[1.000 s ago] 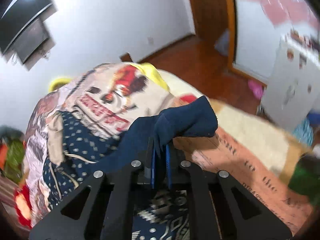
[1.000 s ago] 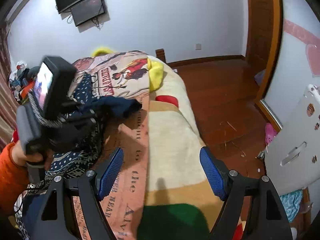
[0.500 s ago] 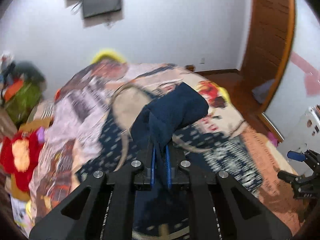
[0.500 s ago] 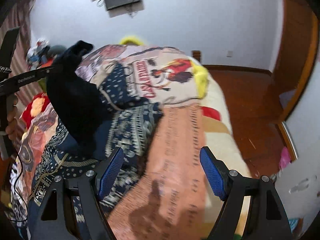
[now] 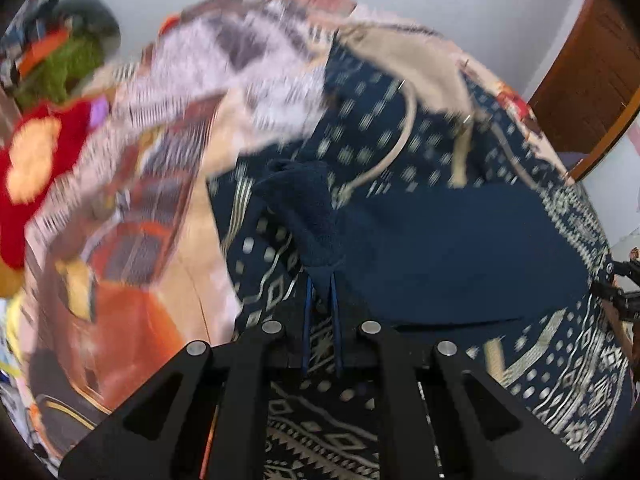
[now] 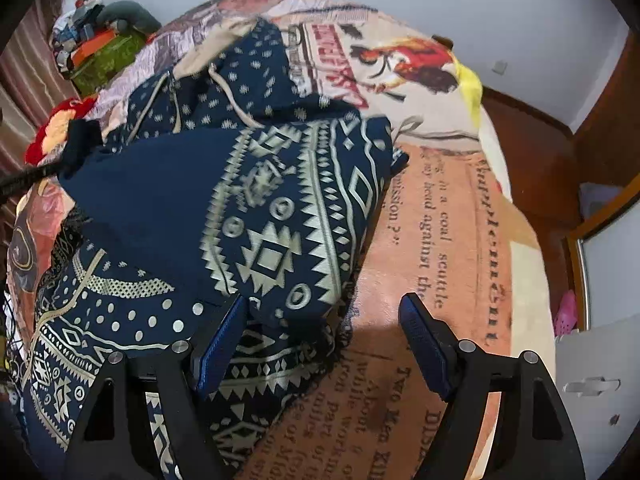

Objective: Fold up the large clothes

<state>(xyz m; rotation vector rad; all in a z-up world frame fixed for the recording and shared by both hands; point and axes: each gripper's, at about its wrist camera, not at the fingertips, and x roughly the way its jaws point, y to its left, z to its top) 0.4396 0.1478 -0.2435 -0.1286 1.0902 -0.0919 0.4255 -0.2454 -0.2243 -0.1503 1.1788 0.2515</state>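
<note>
Hoodie (image 6: pixel 248 216): on bed (image 6: pixel 448 240), one sleeve laid across, fold unfinished. Left gripper (image 5: pixel 320 280): jaws clamped on cuff (image 5: pixel 304 212). Right gripper (image 6: pixel 320 320): jaws wide, empty, above hem.

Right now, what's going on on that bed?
A person is folding a navy patterned hoodie on the bed with two handheld grippers. The left gripper is shut on a plain navy fold of the hoodie, a cuff or sleeve end by the look. The right gripper is open over its patterned edge, gripping nothing.
</note>
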